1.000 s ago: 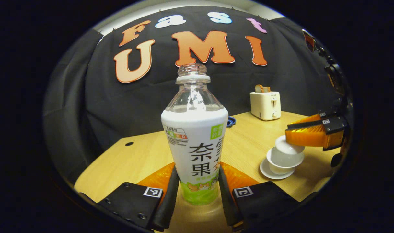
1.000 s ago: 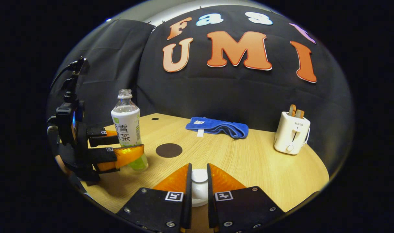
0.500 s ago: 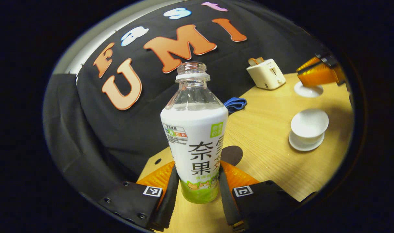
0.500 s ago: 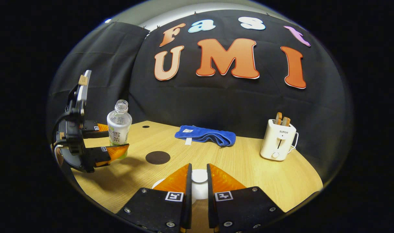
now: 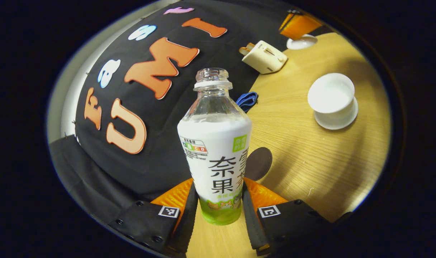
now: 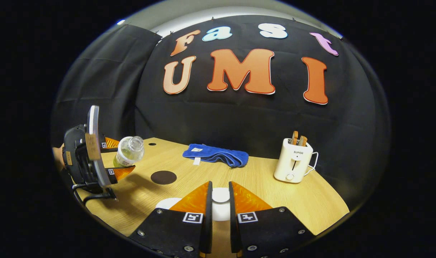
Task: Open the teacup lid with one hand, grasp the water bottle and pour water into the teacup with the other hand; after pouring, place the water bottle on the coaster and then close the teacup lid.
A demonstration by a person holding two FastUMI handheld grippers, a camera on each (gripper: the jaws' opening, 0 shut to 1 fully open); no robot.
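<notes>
A clear uncapped water bottle (image 5: 215,150) with a white and green label is held off the table, my left gripper (image 5: 218,195) shut on its lower body. In the right gripper view the bottle (image 6: 129,151) leans over, mouth toward the middle of the table, held in the left gripper (image 6: 122,157). The white teacup (image 5: 331,96) stands uncovered on its saucer (image 5: 338,122). My right gripper (image 6: 220,190) is shut on the knob of the white lid (image 6: 221,196), held in the air. A dark round coaster (image 6: 163,177) lies on the wooden table (image 6: 275,200), just past the bottle (image 5: 258,163).
A white toaster (image 6: 293,161) with bread in its slots stands at the back right. A folded blue cloth (image 6: 216,154) lies at the back by the wall. A white rim (image 6: 167,203) peeks out left of my right fingers.
The left gripper has lifted the bottle off the table and tipped it over toward the cup side. The right gripper has raised the lid off the cup and carried it away.
</notes>
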